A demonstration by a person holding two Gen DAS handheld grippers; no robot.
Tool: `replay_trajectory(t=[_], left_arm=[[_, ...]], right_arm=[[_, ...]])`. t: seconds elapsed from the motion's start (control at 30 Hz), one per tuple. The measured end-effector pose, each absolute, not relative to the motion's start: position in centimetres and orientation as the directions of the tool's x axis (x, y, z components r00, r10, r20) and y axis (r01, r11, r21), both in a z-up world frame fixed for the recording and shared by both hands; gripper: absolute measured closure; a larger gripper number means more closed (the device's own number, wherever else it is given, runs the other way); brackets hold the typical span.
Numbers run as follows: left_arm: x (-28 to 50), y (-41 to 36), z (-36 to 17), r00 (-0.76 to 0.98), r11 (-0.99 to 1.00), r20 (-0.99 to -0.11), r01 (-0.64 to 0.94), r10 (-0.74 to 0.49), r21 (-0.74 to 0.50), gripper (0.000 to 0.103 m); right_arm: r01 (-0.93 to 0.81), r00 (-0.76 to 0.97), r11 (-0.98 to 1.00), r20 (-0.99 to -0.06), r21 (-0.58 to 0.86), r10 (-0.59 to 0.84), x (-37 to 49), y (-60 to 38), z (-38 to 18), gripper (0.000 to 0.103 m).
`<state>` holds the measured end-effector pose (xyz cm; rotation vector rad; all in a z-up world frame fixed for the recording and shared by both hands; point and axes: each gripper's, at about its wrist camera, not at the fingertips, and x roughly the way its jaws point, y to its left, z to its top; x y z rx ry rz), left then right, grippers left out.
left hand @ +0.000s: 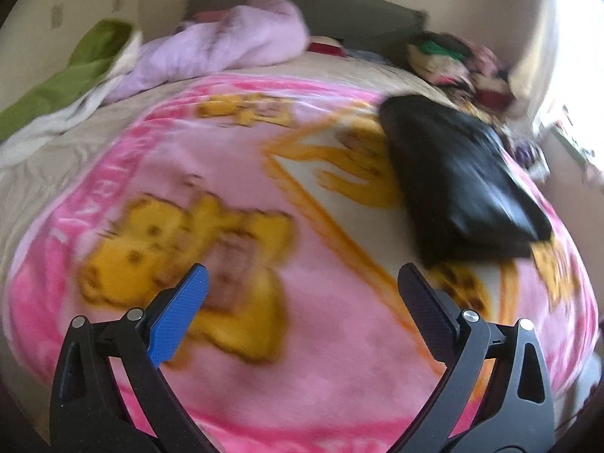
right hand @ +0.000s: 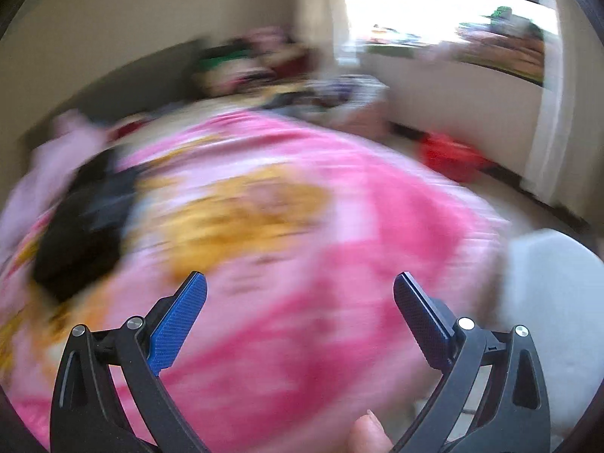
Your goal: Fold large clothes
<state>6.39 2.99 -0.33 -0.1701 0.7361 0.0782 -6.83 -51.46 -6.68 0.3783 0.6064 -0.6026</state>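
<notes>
A folded black garment (left hand: 460, 181) lies on a pink blanket (left hand: 287, 324) with yellow cartoon figures that covers the bed. It sits to the upper right of my left gripper (left hand: 304, 281), which hovers open over the blanket with nothing between its fingers. In the blurred right wrist view the same black garment (right hand: 87, 219) shows at the left, on the pink blanket (right hand: 339, 226). My right gripper (right hand: 300, 288) is open and empty above the blanket's pink border. A fingertip (right hand: 368, 434) of the person shows at the bottom edge.
A lilac fleece heap (left hand: 226, 41) and a green-and-white cloth (left hand: 71, 75) lie at the bed's far left. A colourful pile of clothes (left hand: 460, 64) sits by the dark headboard (left hand: 339, 3). Right of the bed are a red object (right hand: 449, 154), a pale rounded thing (right hand: 547, 302) and a bright window (right hand: 434, 11).
</notes>
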Motion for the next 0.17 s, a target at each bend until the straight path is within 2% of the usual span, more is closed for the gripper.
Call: replay_trajectory(t=[0.1, 0.17], left_arm=[[8.2, 10.0, 0.8, 0.734, 0.96, -0.674, -0.241, 0.085, -0.142, 0.009], [9.6, 16.1, 0.9, 0.701, 0.928, -0.673, -0.368, 0.236, -0.059, 0.009]], right_arm=[[0.828, 0.465, 0.549, -0.686, 0.114, -0.56, -11.1, -61.3, -8.8, 0.004], [0.907, 0.324, 0.417, -0.725, 0.056, -0.608, -13.5, -67.2, -10.3, 0.004]])
